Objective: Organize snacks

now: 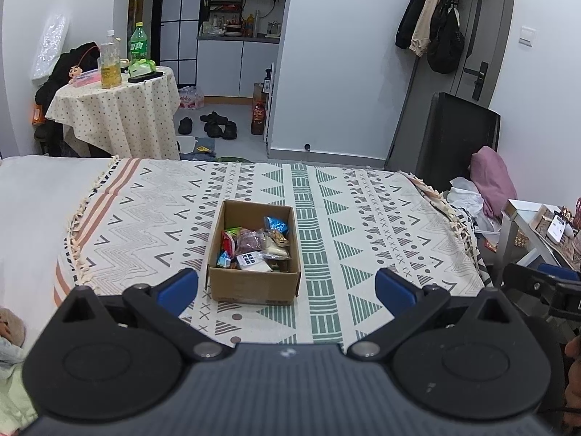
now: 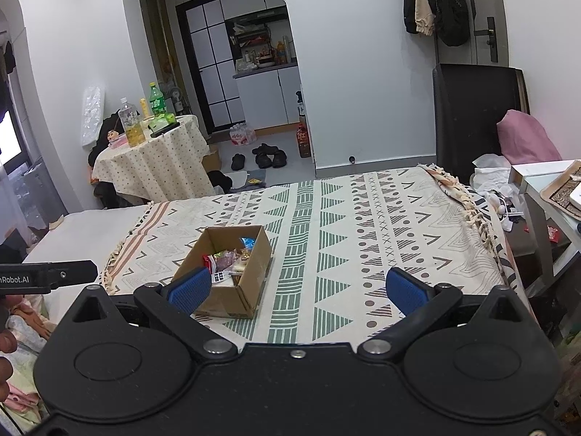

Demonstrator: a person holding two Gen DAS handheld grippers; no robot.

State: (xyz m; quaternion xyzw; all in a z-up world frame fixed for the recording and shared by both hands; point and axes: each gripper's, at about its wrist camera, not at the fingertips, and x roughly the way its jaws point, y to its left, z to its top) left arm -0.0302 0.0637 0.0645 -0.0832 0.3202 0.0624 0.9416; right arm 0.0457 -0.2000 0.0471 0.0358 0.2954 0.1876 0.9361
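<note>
Both my grippers hang over the near edge of a bed, nothing held. The left gripper [image 1: 287,289] has its blue fingers [image 1: 178,289] spread wide apart, empty. The right gripper [image 2: 297,290] is the same: wide open, blue fingers [image 2: 406,292] well apart, empty.

The cardboard box [image 1: 254,285] sits in the centre of the left view, on the patterned blanket [image 1: 363,218] that covers the bed, open top up. The snacks [image 1: 254,247] are inside it, a loose pile of small packets: a blue one at the box's upper right, a red one at its left, a clear bag with a black-and-white label near the front. In the right view the box [image 2: 232,298] lies lower left of centre, and my left finger overlaps its near corner in the frame; I cannot tell if they touch.

In the upper left of the left view, a round bench [image 1: 120,116] with a dotted cloth carries bottles [image 1: 110,63]. Shoes [image 1: 214,125] lie on the floor beyond the bed. Coats [image 1: 432,14] hang at upper right by the door.
</note>
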